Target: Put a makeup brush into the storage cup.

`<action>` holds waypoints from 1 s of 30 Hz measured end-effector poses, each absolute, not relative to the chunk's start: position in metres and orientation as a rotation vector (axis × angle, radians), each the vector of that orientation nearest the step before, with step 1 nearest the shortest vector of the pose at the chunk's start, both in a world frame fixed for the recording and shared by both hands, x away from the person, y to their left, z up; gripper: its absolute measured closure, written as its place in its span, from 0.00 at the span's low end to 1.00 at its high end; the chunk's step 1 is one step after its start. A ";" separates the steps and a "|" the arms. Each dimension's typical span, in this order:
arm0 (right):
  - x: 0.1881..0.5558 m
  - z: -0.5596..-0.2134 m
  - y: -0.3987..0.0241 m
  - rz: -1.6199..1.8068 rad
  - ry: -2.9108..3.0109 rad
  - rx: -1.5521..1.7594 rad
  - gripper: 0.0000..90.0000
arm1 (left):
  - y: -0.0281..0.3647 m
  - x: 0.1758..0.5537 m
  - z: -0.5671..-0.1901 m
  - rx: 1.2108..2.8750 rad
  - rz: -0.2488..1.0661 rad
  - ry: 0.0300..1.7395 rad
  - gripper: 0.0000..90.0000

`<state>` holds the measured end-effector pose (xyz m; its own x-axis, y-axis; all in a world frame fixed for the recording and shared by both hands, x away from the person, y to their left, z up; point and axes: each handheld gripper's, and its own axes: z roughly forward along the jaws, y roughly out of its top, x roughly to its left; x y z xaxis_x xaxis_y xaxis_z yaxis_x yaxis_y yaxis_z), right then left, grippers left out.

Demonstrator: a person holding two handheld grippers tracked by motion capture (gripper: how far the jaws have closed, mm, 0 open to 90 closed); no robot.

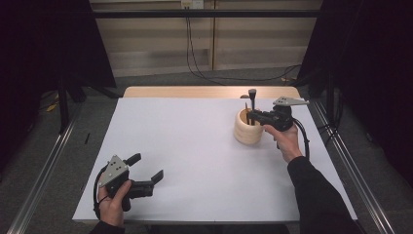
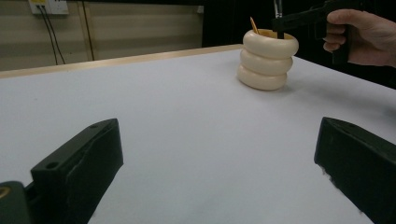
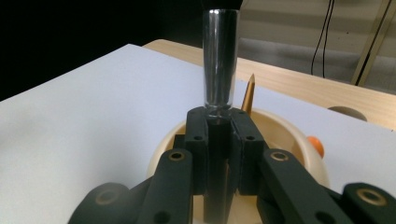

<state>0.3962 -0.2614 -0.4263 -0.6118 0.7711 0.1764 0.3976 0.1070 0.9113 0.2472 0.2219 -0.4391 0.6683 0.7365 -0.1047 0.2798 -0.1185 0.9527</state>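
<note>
The brush (image 3: 220, 60) stands upright over the cream ringed holder (image 1: 247, 130), clamped in your right gripper (image 3: 219, 135). You are placing it, I judge; a pencil (image 3: 248, 95), probably, already stands inside. Next lower, then release. Your left gripper (image 1: 147, 167) rests wide and empty.

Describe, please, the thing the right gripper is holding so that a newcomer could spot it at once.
On the white table, look to the far right for the cream ringed cup. Upright over its mouth stands a brush with a shiny silver stem and dark top, clamped by the right gripper. The pointed wooden pencil beside it is thinner.
</note>
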 end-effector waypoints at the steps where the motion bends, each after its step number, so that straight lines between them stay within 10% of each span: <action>1: 0.396 -0.427 -0.261 1.514 2.042 1.154 0.88 | 0.222 0.247 -0.439 1.699 0.480 0.827 0.01; 30: 0.393 -0.431 -0.267 1.513 2.032 1.180 0.75 | 0.223 0.249 -0.439 1.709 0.489 0.834 0.01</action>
